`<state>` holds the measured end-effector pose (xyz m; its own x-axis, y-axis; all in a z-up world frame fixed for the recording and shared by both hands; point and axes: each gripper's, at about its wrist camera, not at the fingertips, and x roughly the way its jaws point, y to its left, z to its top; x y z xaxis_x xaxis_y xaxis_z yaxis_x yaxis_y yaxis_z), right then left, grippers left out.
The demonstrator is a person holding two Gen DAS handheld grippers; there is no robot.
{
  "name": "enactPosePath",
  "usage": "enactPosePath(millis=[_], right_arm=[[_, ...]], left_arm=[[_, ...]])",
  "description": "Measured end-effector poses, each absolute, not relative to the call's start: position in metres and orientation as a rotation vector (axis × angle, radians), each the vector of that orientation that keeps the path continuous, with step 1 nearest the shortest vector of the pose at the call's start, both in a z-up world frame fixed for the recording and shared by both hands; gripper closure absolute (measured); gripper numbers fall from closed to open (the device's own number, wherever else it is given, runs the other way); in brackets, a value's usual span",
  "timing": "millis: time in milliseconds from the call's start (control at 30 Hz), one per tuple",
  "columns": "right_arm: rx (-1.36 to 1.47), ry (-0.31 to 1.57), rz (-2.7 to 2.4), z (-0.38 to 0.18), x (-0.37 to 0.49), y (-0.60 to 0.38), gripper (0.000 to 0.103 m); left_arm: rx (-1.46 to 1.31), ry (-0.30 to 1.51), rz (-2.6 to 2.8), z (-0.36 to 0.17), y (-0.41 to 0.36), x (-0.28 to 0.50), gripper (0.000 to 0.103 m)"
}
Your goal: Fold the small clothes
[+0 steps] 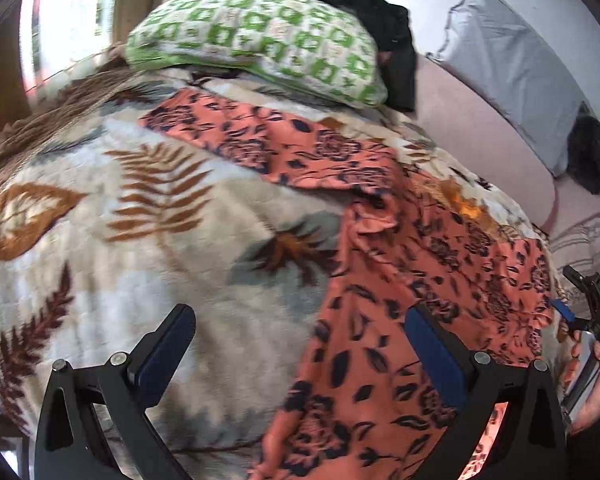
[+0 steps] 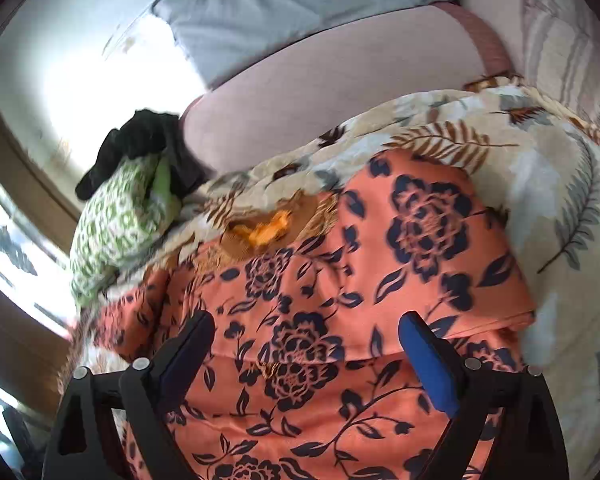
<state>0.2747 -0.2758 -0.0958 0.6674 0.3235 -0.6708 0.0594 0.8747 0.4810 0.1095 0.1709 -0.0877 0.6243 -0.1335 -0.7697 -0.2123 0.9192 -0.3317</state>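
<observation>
Left gripper (image 1: 300, 344) and right gripper (image 2: 306, 354) both hang with jaws spread wide, nothing between the pads. Beneath them an orange floral garment (image 2: 340, 280) lies rumpled on the leaf-print blanket (image 1: 140, 220) of a bed, one part trailing toward 11 o'clock in the left view. It looks thin, light and limp, likely slippery; a hem or corner at the edge seems the best place to pinch. At 12 o'clock sits a green patterned pillow (image 1: 260, 40). No readable writing.
</observation>
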Motion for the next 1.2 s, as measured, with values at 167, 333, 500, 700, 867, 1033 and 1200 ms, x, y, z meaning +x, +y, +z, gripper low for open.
enactPosePath(millis=[167, 333, 500, 700, 867, 1033, 1200], right_arm=[[0.681, 0.822, 0.204, -0.104, 0.245, -0.316, 0.008], [0.702, 0.853, 0.263, -0.131, 0.205, -0.308, 0.008], [0.723, 0.846, 0.263, -0.146, 0.189, -0.314, 0.008], [0.778, 0.849, 0.265, -0.159, 0.190, -0.322, 0.008], [0.783, 0.841, 0.260, -0.159, 0.190, -0.324, 0.008], [0.779, 0.846, 0.237, -0.162, 0.189, -0.329, 0.008], [0.780, 0.839, 0.210, -0.161, 0.188, -0.333, 0.008]], left_arm=[[-0.477, 0.933, -0.250, -0.085, 0.088, 0.196, 0.000], [-0.523, 1.031, -0.262, -0.119, 0.046, 0.271, 0.000], [-0.601, 1.109, -0.196, -0.150, 0.048, 0.298, 0.017], [-0.666, 1.129, -0.150, -0.157, 0.053, 0.307, 0.024], [-0.571, 1.199, -0.103, -0.163, 0.049, 0.313, 0.095], [-0.409, 1.001, -0.075, -0.110, 0.042, 0.292, 0.096], [-0.289, 0.936, -0.052, -0.099, 0.041, 0.261, 0.095]])
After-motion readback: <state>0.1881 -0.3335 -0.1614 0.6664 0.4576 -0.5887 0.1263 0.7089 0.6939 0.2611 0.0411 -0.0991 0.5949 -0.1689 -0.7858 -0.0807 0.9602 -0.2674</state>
